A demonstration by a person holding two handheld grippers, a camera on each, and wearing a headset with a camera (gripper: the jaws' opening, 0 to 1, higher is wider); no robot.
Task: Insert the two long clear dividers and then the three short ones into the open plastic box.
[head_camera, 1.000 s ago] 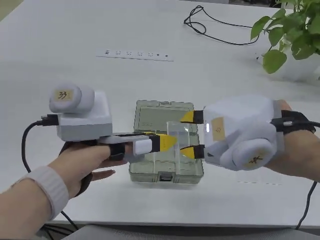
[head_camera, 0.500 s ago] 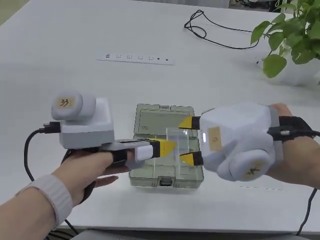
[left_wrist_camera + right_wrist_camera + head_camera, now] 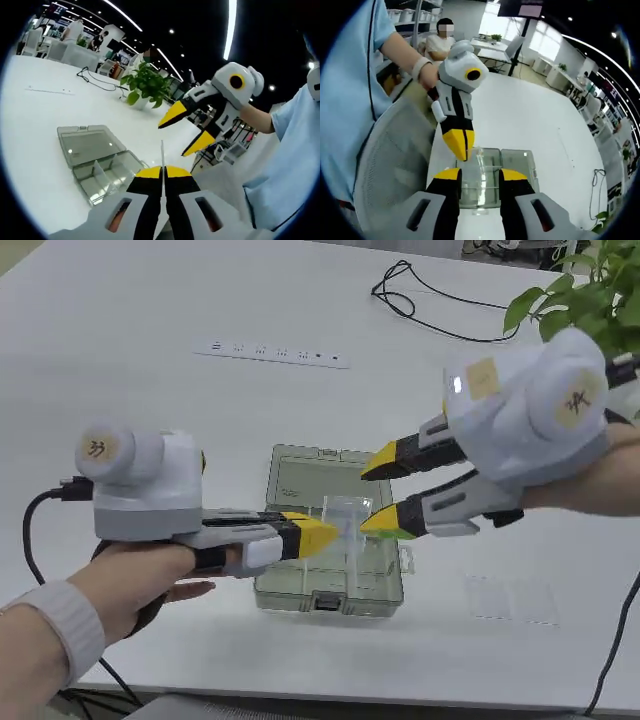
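Your white workbench (image 3: 150, 320) carries a power strip (image 3: 270, 353), a black cable (image 3: 470, 337) and a leafy plant (image 3: 580, 285). Light strips (image 3: 231, 25) cross a dark ceiling. Beyond your mesh chair (image 3: 390, 165) are bright panes (image 3: 540, 35), probably windows.

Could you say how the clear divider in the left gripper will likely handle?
The divider looks thin yet stands straight from the shut left gripper, so probably stiff and light. Its smooth clear plastic may slip.
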